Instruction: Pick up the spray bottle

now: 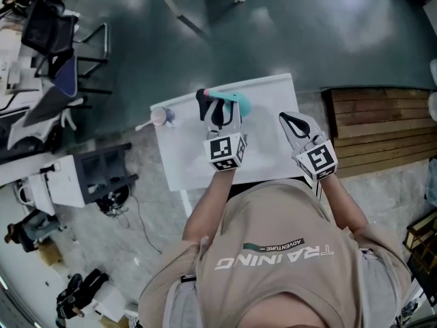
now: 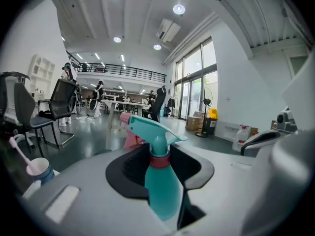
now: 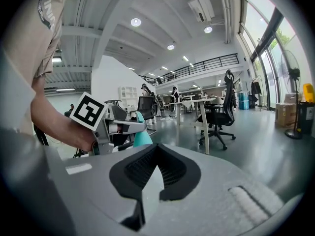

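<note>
Clamped upright in the left tool (image 1: pixel 218 103), over the white surface (image 1: pixel 263 132): spray bottle (image 2: pixel 161 186) with see-through teal body, dark red collar at the neck, teal trigger head and pink nozzle tip. Black pads (image 2: pixel 129 166) pressing the body from both sides, just under the collar. Off to the right, apart from the bottle: right tool (image 3: pixel 156 150), pressed together on nothing. At the surface's left corner, a small cup (image 1: pixel 160 117) holding a pink stick.
</note>
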The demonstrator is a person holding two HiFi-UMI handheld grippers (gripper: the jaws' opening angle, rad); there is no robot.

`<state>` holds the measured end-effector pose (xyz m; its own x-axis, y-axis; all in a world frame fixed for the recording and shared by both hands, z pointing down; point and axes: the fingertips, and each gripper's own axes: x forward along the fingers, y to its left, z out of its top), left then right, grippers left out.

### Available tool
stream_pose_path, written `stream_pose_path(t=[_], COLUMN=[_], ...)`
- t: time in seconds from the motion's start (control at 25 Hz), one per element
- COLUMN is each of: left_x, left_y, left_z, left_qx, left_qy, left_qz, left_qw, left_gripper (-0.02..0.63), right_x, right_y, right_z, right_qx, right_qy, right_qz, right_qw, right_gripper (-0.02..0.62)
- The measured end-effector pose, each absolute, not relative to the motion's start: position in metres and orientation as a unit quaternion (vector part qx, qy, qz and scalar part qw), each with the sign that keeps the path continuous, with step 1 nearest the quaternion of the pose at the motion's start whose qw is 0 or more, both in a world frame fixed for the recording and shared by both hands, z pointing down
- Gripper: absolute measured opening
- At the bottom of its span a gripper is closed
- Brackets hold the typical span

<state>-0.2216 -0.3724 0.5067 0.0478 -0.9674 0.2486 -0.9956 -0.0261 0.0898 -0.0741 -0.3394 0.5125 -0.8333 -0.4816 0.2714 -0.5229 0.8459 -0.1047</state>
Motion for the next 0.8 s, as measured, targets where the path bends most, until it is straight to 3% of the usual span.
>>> stream_pose_path(t=[0.8], left_x=[-0.228], left_y=[-0.281], left_z=[0.422], left_qx=[0.78], left_qy=[-0.621], left_qz=[0.013], left_qw=[0.074], left_gripper=[0.147], right_x=[-0.106], right_y=[-0.3], right_z=[0.45], right_qx=[0.322], right_qy=[-0.943], right_qz=[0.033], right_qw=[0.075], right_gripper=[0.002])
